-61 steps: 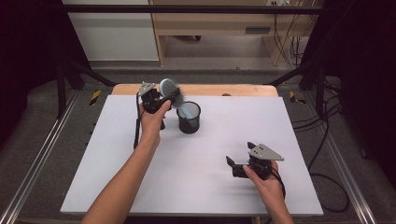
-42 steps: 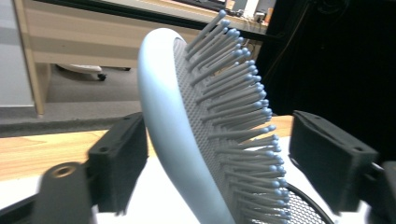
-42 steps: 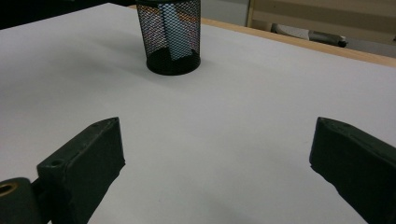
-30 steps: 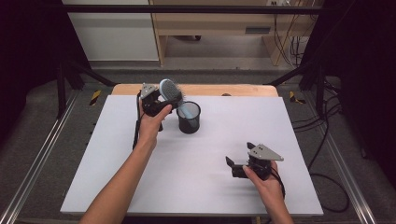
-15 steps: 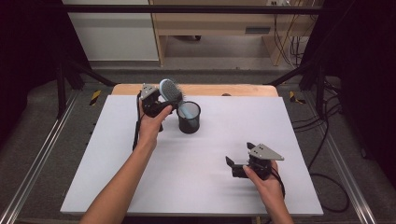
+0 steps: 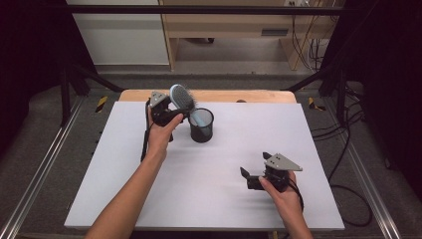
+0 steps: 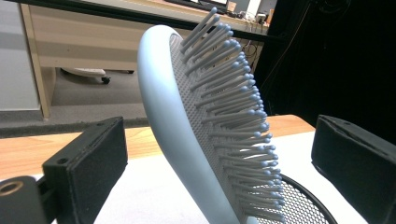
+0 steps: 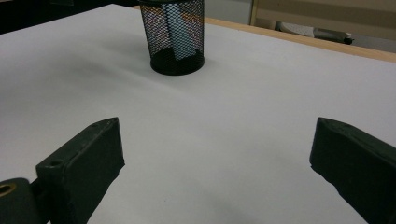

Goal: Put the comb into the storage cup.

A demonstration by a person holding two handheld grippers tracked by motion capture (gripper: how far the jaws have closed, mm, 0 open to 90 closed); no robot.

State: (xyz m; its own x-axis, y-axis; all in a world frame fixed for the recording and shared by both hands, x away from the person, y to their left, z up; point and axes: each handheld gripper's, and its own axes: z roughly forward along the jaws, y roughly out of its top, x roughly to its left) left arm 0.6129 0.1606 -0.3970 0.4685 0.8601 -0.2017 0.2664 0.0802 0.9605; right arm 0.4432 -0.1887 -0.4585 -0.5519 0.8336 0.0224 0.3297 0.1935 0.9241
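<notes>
1. The table (image 6: 124, 199), covered with a white sheet, is seen from the high view; a black mesh cup (image 6: 201, 125) stands upright on it toward the far side, left of centre.

2. The hairbrush (image 6: 182, 101), pale blue with a broad oval head, is found with its handle down inside the mesh cup and its head leaning out over the rim toward the left gripper (image 6: 164, 113). In the left gripper view the head (image 7: 201, 126) is seen tilted between the two jaws, bristles toward the right-hand jaw.

3. The left gripper's jaws are spread wide to either side of the brush head, and no contact with either pad can be made out; nothing is held.

4. The right gripper (image 6: 259, 178) is rested on the near right of the table, well apart from the cup, its jaws wide open and empty.

5. The brush is judged light and rigid in its plastic back, which looks smooth and may slip under a weak pinch. The bristles are judged springy and would give under pressure, so a firmer hold is expected across the edges of the head or on the neck just above the rim.

6. The cup is judged light and easily tipped if the brush is dragged sideways.
</notes>
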